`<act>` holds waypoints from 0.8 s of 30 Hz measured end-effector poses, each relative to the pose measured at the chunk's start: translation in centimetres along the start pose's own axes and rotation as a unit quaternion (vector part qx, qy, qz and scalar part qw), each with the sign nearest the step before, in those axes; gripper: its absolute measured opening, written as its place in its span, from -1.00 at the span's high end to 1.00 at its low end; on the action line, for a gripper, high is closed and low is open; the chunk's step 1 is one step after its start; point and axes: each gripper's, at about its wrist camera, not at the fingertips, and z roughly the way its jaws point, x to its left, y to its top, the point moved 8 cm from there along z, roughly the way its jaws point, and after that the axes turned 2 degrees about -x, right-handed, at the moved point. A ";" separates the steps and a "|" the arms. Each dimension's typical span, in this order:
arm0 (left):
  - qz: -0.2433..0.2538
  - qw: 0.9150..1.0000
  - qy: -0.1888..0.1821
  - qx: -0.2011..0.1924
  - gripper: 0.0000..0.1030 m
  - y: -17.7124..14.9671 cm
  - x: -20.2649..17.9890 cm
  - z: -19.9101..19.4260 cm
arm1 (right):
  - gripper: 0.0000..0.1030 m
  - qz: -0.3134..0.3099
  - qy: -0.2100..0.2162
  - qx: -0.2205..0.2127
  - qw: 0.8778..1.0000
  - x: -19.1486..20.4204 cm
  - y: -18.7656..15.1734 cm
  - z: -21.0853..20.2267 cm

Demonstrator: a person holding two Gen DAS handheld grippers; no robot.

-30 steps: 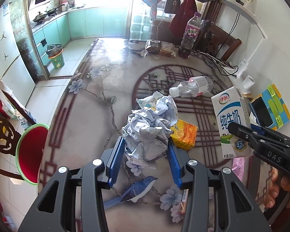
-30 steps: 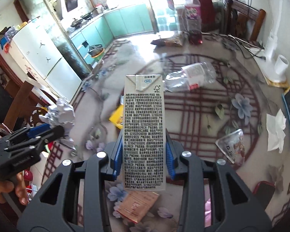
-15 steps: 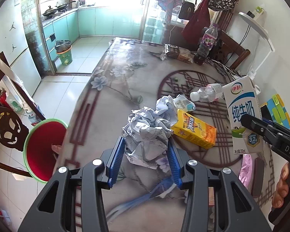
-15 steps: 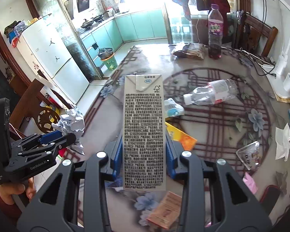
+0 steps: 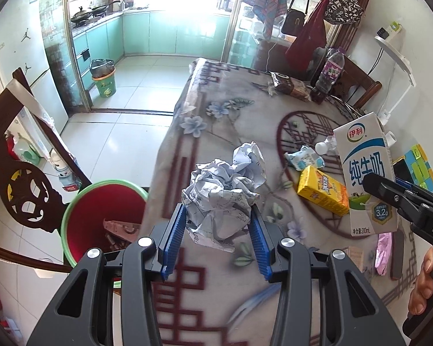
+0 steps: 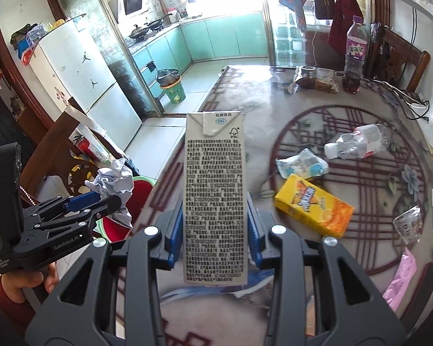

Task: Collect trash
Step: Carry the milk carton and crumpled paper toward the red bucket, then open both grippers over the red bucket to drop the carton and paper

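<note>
My left gripper (image 5: 215,230) is shut on a crumpled ball of white paper (image 5: 222,190), held above the table's left edge. Below and to its left on the floor stands a red bin with a green rim (image 5: 101,219) with some scraps inside. My right gripper (image 6: 215,230) is shut on a white milk carton (image 6: 215,199), upright over the table near that same edge. The carton (image 5: 366,173) also shows at the right of the left wrist view, the paper ball (image 6: 112,183) at the left of the right wrist view.
On the floral table (image 6: 274,121) lie a yellow juice box (image 6: 313,209), a crushed clear bottle (image 6: 358,141), a small wrapper (image 6: 301,165), a clear packet (image 6: 408,223) and a pink wrapper (image 6: 401,276). A dark wooden chair (image 5: 26,178) stands beside the bin. A purple-label bottle (image 6: 355,54) stands far back.
Both grippers have carried their loads leftward across the table toward its edge. The red bin has come closer and now lies just left of the paper ball.
</note>
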 end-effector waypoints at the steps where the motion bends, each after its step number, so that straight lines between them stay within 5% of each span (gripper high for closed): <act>1: 0.000 1.000 0.000 0.000 0.20 0.0 0.7 -0.1 | 0.30 0.000 0.003 0.001 1.000 0.8 0.0 0.3; 24: -0.060 0.998 0.034 0.009 0.20 -0.5 14.7 0.2 | 0.30 -0.034 0.052 0.038 0.997 13.8 0.4 7.1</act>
